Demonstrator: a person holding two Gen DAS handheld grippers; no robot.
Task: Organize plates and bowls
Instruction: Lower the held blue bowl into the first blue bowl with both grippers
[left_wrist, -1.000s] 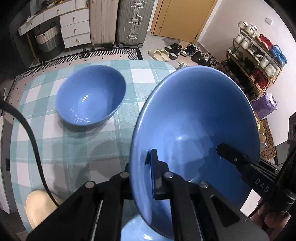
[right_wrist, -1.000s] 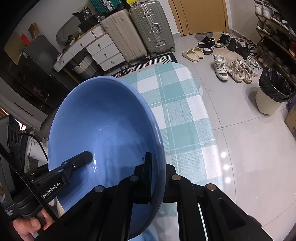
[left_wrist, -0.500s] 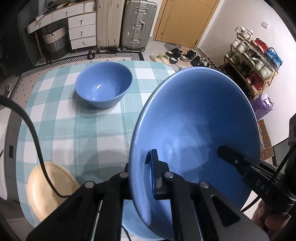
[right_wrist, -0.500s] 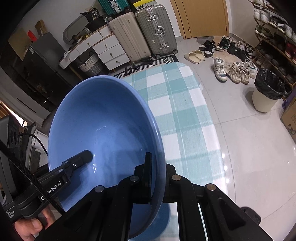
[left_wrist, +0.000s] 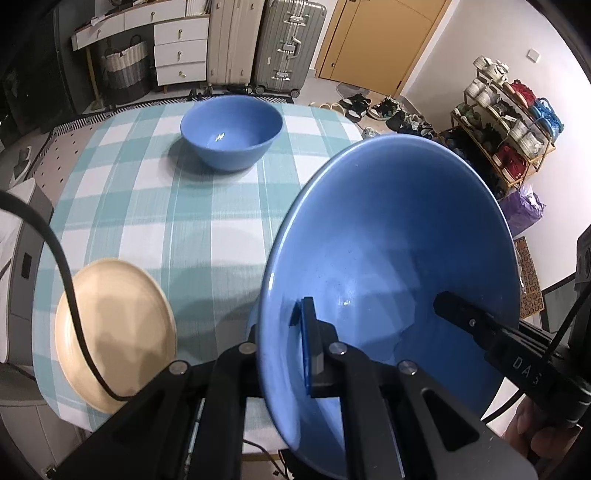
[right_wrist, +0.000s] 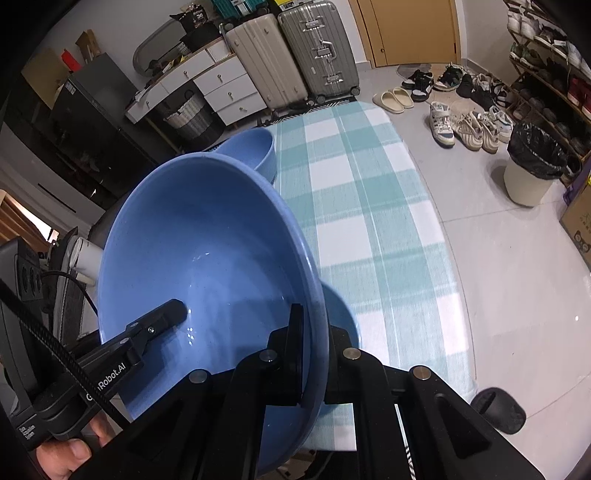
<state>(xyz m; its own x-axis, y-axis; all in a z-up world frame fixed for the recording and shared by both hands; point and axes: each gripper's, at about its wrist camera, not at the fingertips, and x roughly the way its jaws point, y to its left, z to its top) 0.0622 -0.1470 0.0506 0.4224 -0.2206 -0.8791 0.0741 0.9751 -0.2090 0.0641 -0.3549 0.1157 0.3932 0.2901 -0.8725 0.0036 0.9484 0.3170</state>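
**Big blue bowl pinched on both rims, up off the table**

L to R in the left wrist view: cream plate (left_wrist: 114, 332) lies at 8 o'clock on the checked tablecloth (left_wrist: 207, 206), near the table's near-left edge, w/ a black cable (left_wrist: 62, 266) crossing over it. A smaller blue bowl (left_wrist: 231, 131) sits upright at 11 o'clock, well apart from the plate. Filling the 4 o'clock half we see the big blue bowl (left_wrist: 388, 258), tilted, held above the cloth. Our left gripper (left_wrist: 295, 354) is pinching its rim at 6 o'clock: one finger inside, one outside the wall. Our right gripper (right_wrist: 314, 354) bites the opp. rim the same way; in the right wrist view that's 6 o'clock too. The small bowl (right_wrist: 255, 147) peeks over the big one's far rim at 11 o'clock. Under the held bowl, more blue shows at the table's near edge; can't tell what it is.
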